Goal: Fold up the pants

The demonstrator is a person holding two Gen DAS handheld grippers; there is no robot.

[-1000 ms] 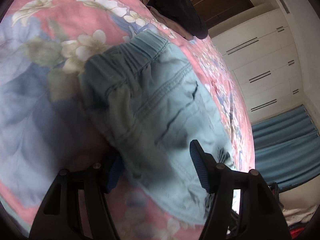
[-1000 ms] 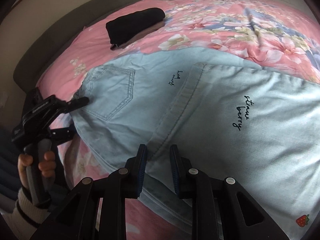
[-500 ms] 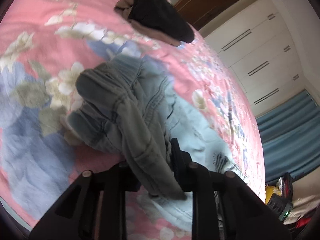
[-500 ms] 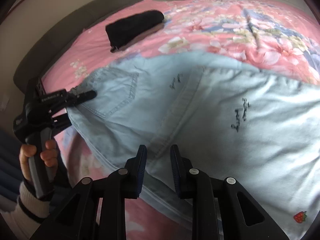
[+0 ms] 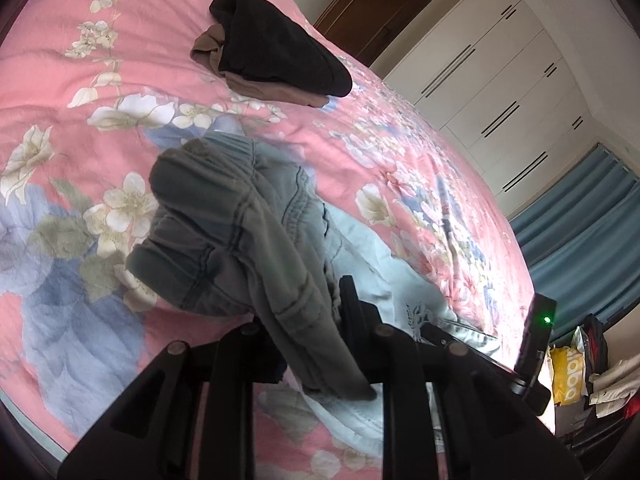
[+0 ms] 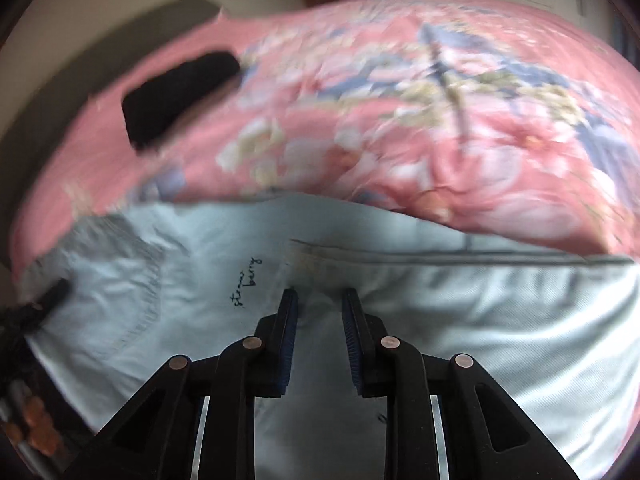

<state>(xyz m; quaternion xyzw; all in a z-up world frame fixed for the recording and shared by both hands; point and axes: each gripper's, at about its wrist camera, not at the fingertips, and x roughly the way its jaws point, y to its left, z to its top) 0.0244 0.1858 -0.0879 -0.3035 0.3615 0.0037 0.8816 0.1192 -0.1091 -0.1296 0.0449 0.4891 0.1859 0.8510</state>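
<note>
Light blue denim pants [image 5: 256, 248] lie on a pink floral bedspread [image 5: 80, 92]. My left gripper [image 5: 316, 312] is shut on the bunched waistband end, which hangs raised above the bed; the cloth hides its left finger. In the blurred right wrist view, the pants [image 6: 480, 320] spread wide with black "straw berry" lettering. My right gripper [image 6: 318, 300] is shut on a fold of the denim near a seam. The left gripper [image 6: 52, 296] shows at that view's left edge, on the pants' far end. The right gripper's body [image 5: 536, 344], with a green light, shows in the left wrist view.
A folded black garment [image 5: 276, 44] lies on a brown one at the bed's far side. White wardrobe doors [image 5: 500, 80], a wooden door and blue curtains [image 5: 592, 240] stand beyond. A yellow bag [image 5: 568, 372] and clothes lie beside the bed. A grey headboard [image 6: 100, 52] runs behind.
My left gripper closed on the waistband and lifted it, bunching the cloth. My right gripper swept sideways with its fold, bringing the lettering close to its fingers.
</note>
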